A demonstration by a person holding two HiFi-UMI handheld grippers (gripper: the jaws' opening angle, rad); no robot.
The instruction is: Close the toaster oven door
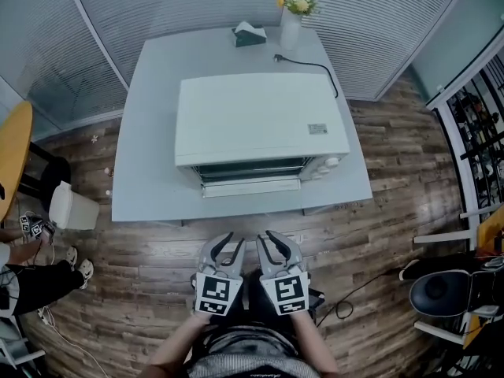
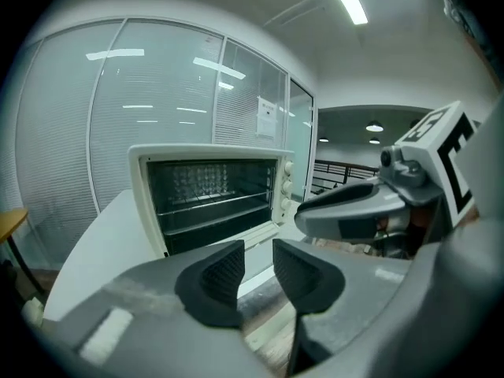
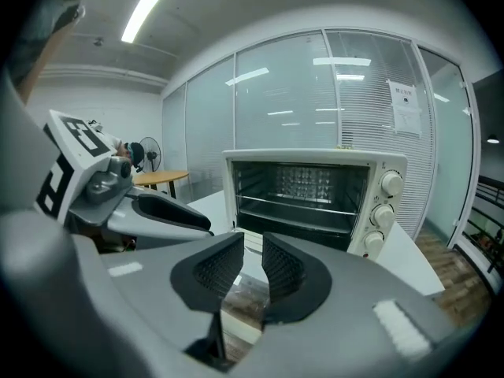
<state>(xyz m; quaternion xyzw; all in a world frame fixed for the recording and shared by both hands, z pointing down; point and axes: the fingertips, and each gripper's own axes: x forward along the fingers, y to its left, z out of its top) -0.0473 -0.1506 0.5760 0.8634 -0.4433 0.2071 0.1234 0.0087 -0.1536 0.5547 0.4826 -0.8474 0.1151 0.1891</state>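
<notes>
A white toaster oven [image 1: 260, 120] stands on a light grey table [image 1: 146, 164]. Its door [image 1: 252, 186] is folded down open at the front, and the dark cavity with a wire rack shows in both gripper views [image 2: 211, 194] [image 3: 303, 191]. Three knobs [image 3: 383, 205] sit on the oven's right side. Both grippers hover side by side above the wooden floor, short of the table's front edge and apart from the oven. My left gripper [image 1: 227, 244] [image 2: 258, 257] is open with nothing between its jaws. My right gripper [image 1: 270, 241] [image 3: 252, 257] is open too, holding nothing.
Behind the oven are a tissue box [image 1: 250, 34], a vase of flowers [image 1: 291, 16] and the black power cord [image 1: 313, 66]. A white bin [image 1: 72, 207] and a round wooden table [image 1: 12, 160] stand at the left, a chair [image 1: 442, 291] at the right. A cable [image 1: 354, 294] lies on the floor.
</notes>
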